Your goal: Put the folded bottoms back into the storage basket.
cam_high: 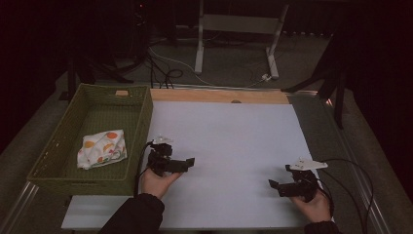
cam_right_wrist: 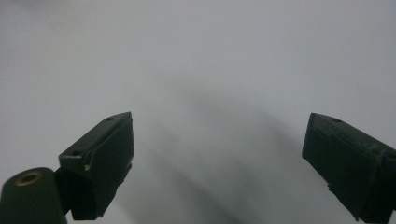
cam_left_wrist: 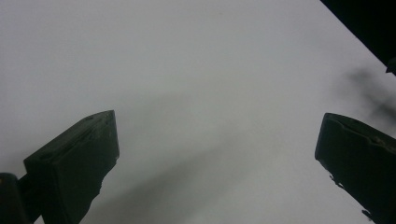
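Note:
A green woven basket (cam_high: 141, 114) stands at the table's left side. Inside it lies a folded white cloth (cam_high: 102, 148) printed with orange and green shapes. My left gripper (cam_high: 187, 163) is held just right of the basket, low over the white table sheet (cam_high: 234, 131), pointing right. In the left gripper view its jaws stand wide apart, and my left gripper (cam_left_wrist: 217, 135) is open with bare white sheet between them. My right gripper (cam_high: 273, 185) sits near the front right, pointing left. It is also open (cam_right_wrist: 217, 135), with nothing between its jaws.
A wooden strip (cam_high: 219, 95) runs along the table's far edge. Beyond it, cables (cam_high: 168, 73) lie on the floor near a white metal frame (cam_high: 238, 24). A dark stand (cam_high: 336, 83) rises at the back right. Black cables (cam_high: 350, 180) trail from the right gripper.

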`<state>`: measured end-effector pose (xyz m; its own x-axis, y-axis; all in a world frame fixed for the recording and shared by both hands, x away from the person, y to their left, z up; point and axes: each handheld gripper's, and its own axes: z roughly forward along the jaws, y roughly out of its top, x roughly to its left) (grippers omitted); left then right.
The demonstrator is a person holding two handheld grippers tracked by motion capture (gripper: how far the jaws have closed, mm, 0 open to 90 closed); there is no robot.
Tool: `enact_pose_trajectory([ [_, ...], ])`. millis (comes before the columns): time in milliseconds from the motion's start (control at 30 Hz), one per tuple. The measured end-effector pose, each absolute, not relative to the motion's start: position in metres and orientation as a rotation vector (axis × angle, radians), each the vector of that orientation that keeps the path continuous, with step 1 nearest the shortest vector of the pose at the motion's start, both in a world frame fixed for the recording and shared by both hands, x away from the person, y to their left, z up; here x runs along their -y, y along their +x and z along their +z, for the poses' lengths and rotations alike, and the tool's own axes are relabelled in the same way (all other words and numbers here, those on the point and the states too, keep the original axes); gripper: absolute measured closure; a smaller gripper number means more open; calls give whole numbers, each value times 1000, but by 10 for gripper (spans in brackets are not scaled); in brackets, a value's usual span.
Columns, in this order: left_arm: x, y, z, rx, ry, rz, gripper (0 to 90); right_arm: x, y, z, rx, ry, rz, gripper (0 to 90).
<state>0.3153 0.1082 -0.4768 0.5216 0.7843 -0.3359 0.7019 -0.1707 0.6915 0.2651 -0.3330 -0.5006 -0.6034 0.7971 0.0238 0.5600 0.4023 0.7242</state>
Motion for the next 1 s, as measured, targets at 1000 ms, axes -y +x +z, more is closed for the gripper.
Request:
enact_pose_trajectory([
  [1000,-110,302,-501,-1228,1917,157,7,334,265,-501,-2349,1171,1015,92],
])
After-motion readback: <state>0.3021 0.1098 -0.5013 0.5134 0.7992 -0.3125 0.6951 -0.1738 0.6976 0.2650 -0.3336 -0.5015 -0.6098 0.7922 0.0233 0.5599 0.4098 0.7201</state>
